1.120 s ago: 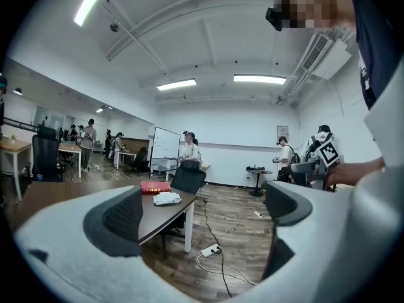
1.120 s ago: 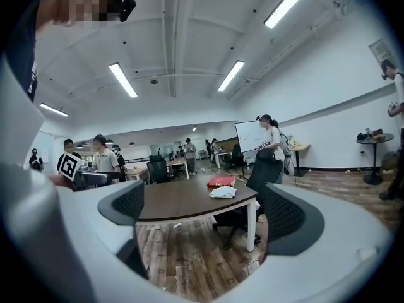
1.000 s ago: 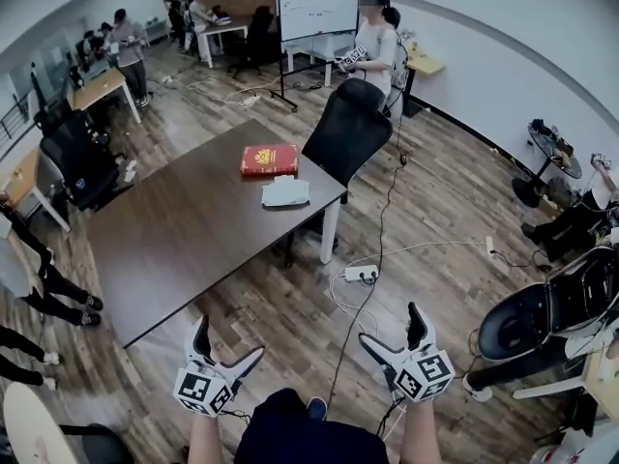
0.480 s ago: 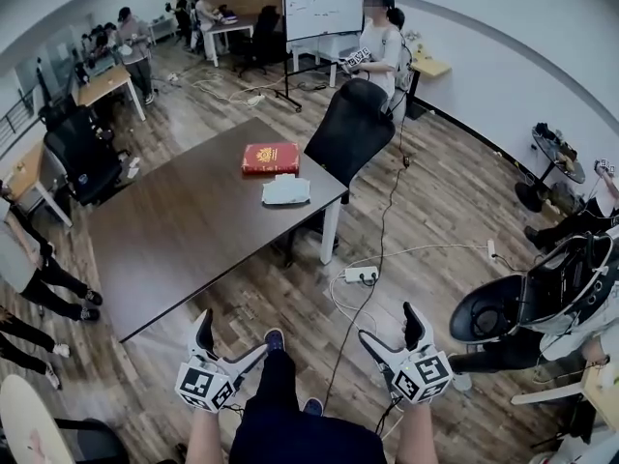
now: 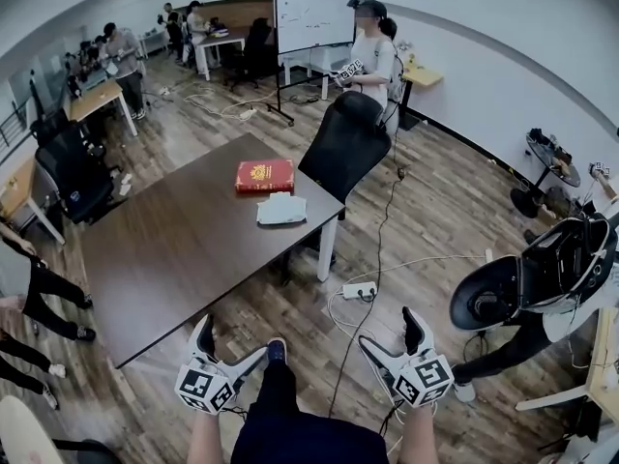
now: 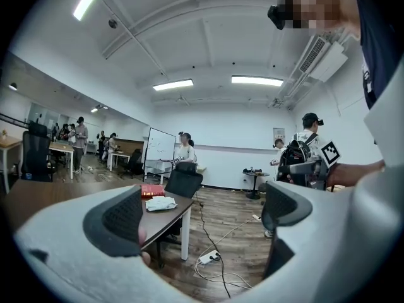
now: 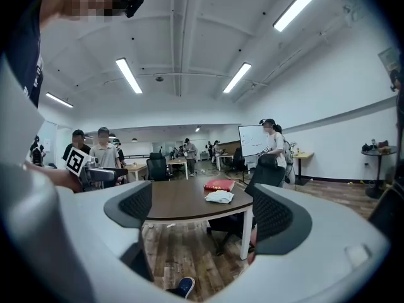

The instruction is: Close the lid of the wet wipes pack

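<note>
Wipes pack (image 5: 281, 209), table (image 5: 174, 249) closer than before, shoe (image 5: 277, 349) now fwd

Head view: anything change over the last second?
The person took a step toward the dark brown table; a blue shoe now shows between the left gripper and right gripper. Nothing gripped or released; both stay open and empty. The white wet wipes pack stays beside the red book.

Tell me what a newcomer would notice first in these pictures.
The long dark brown table fills the middle of the head view, with a red book and a white wet wipes pack at its far end beside a black office chair. At the bottom edge, the left gripper and right gripper show fingers apart, both empty.
</note>
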Motion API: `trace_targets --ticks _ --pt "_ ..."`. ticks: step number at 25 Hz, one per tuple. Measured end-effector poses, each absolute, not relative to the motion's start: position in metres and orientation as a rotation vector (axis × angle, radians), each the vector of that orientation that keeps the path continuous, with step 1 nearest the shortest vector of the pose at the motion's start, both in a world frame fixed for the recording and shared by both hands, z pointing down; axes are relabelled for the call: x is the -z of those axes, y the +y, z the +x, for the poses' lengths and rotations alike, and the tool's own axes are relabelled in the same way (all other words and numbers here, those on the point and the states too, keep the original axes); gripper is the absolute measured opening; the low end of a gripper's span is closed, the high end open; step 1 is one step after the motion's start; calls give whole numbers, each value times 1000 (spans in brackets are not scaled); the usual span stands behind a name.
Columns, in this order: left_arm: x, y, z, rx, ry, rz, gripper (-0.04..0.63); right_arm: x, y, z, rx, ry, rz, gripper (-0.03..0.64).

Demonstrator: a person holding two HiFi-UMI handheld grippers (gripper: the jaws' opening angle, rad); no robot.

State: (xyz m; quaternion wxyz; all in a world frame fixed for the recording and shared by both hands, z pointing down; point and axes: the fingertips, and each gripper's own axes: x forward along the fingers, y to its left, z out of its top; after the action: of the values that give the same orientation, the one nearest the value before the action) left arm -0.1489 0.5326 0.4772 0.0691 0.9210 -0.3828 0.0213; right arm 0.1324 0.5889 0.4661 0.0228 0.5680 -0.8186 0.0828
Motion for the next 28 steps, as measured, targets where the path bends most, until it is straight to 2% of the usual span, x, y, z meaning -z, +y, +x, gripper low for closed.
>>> trace_targets --ticks 16,28 --pt "-484 426 -136 -105 -1097 2774 600 -464 485 136 -286 -2520 1763 512" --pt "-470 309 -145 -131 -1078 2771 600 -455 368 121 -342 -2510 1738 512"
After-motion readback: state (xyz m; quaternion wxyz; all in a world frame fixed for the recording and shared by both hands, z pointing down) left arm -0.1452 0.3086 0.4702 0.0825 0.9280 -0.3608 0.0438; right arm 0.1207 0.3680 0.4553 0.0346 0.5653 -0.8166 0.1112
